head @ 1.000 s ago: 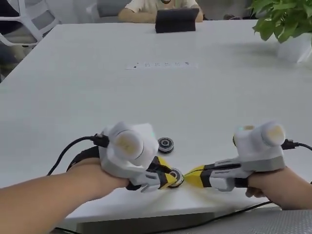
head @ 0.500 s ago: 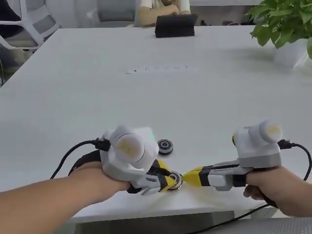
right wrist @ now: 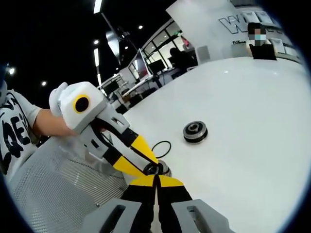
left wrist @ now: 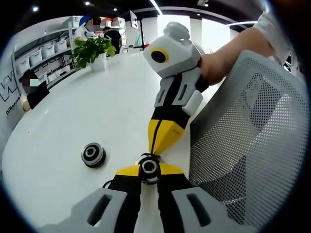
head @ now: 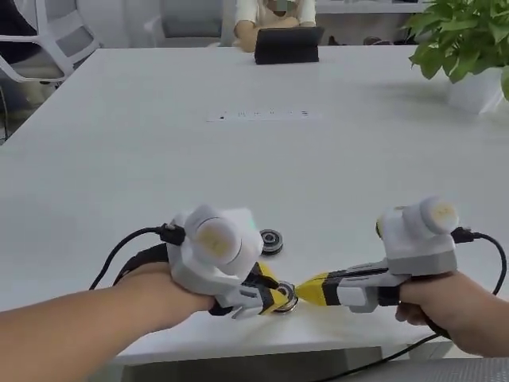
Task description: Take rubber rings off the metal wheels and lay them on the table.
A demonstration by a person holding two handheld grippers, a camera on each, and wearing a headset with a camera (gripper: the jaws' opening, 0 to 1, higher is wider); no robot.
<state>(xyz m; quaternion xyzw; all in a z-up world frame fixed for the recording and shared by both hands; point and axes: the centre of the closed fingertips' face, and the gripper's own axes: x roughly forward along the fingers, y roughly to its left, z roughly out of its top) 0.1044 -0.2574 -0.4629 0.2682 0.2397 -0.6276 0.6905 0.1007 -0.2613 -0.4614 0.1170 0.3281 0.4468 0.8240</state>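
Left gripper (left wrist: pixel 149 170) clamped on small silver metal wheel (head: pixel 285 296), 6 o'clock edge of white table (head: pixel 318 159). Right gripper (right wrist: pixel 155 176) jaws pressed together at wheel's 3 o'clock rim; whether they pinch the ring, cannot tell. Black rubber ring (left wrist: pixel 143 162) judged soft, stretchy, light: nip outer edge. Second ringed wheel (head: pixel 270 241) at 11 o'clock.

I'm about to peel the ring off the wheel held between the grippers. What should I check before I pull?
1. Grip: the left gripper is shut on the held wheel: ok.
2. Contact: the right gripper is shut, its tips at that wheel's rim: ok.
3. Right jaws' bite on the rubber: cannot tell.
4. The second wheel stands apart from both grippers: ok.
5. A loose ring lies flat on the table: ok.
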